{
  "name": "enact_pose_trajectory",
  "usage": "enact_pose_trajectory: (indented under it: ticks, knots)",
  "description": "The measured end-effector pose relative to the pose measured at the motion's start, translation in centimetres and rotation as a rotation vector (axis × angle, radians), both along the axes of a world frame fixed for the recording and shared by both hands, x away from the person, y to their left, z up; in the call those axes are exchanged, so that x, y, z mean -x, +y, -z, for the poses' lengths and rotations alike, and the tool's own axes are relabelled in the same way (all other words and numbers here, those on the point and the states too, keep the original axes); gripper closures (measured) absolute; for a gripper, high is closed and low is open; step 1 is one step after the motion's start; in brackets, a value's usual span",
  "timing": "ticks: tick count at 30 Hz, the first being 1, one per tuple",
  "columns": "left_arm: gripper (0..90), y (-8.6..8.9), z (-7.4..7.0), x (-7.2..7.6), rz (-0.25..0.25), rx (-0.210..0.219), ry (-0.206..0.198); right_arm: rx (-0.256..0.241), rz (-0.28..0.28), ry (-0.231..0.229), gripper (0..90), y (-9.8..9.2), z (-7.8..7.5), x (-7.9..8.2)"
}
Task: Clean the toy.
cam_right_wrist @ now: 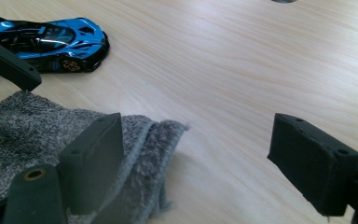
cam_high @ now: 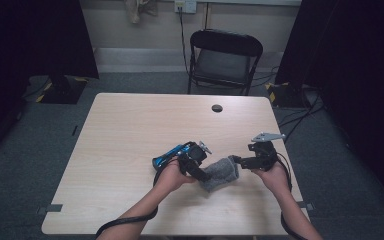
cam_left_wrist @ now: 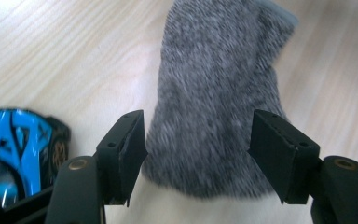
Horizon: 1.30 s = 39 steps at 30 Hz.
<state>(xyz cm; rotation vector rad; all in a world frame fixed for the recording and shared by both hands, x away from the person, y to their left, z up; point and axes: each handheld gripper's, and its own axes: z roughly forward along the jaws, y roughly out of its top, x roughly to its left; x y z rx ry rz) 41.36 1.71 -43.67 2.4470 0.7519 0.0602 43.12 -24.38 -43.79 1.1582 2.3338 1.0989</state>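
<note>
A folded grey towel (cam_high: 221, 172) is shown lying on the light wooden table (cam_high: 130, 135), near the person's edge and between the two hand-held grippers. The left gripper (cam_high: 200, 172) is held at the towel's left end. In the left gripper view its jaws are seen spread apart, one on each side of the towel (cam_left_wrist: 214, 93), with the near end of the cloth lying between them; whether the pads touch the cloth cannot be told. The right gripper (cam_high: 237, 161) is held at the towel's right end. In the right gripper view its jaws are likewise seen wide apart: the left-hand jaw stands over the folded edge of the towel (cam_right_wrist: 51, 135), while the other jaw stands over bare table (cam_right_wrist: 242, 70). Nothing is clamped by either tool.

A blue and black toy sports car (cam_high: 169, 155) is seen resting on the table just beside the left gripper, on the side away from the towel; it is also shown in the left gripper view (cam_left_wrist: 14, 149) and in the right gripper view (cam_right_wrist: 51, 44). A black folding chair (cam_high: 223, 60) is placed beyond the far edge of the table.
</note>
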Motion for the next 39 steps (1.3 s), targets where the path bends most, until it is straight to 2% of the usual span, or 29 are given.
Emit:
enact_pose_trajectory:
  ticks: [3, 7, 11, 14, 22, 27, 32, 35, 39]
  knots:
    - [34.5, 0.7, 0.3, 0.8, -0.013, 0.01, 0.001, 0.002, -0.017, -0.003, 17.3, 0.8, -0.1, 0.1]
    - [34.3, 1.3, 1.4, 1.6, -0.03, 0.003, 0.009, 0.004, -0.044, -0.008, 17.2, 1.9, -0.2, 0.1]
    - [34.3, 1.4, 2.5, 1.6, -0.055, -0.002, 0.013, 0.002, -0.067, -0.009, 17.3, 2.9, -0.2, 0.1]
    - [34.8, 1.5, 2.8, 1.1, -0.085, -0.006, 0.007, 0.002, -0.085, -0.002, 17.3, 3.4, 0.0, 0.1]
    - [37.2, 1.6, 2.1, -1.8, -0.154, -0.022, -0.037, -0.013, -0.128, 0.008, 17.2, 4.3, 0.4, 0.0]
    - [36.7, 2.1, 1.1, -2.6, -0.173, 0.016, -0.04, -0.011, -0.176, 0.027, 19.3, 5.3, 0.9, 0.1]
    - [32.7, 4.0, 0.1, -2.5, -0.181, 0.045, -0.045, 0.013, -0.215, 0.042, 19.3, 6.4, 1.5, -0.1]
    - [31.6, 5.4, -0.2, -2.6, -0.199, 0.029, -0.06, 0.032, -0.235, 0.048, 20.0, 7.1, 1.8, -0.1]
    - [30.0, 7.4, -0.2, -3.0, -0.238, 0.026, -0.061, 0.086, -0.26, 0.07, 24.3, 8.0, 2.7, -0.1]
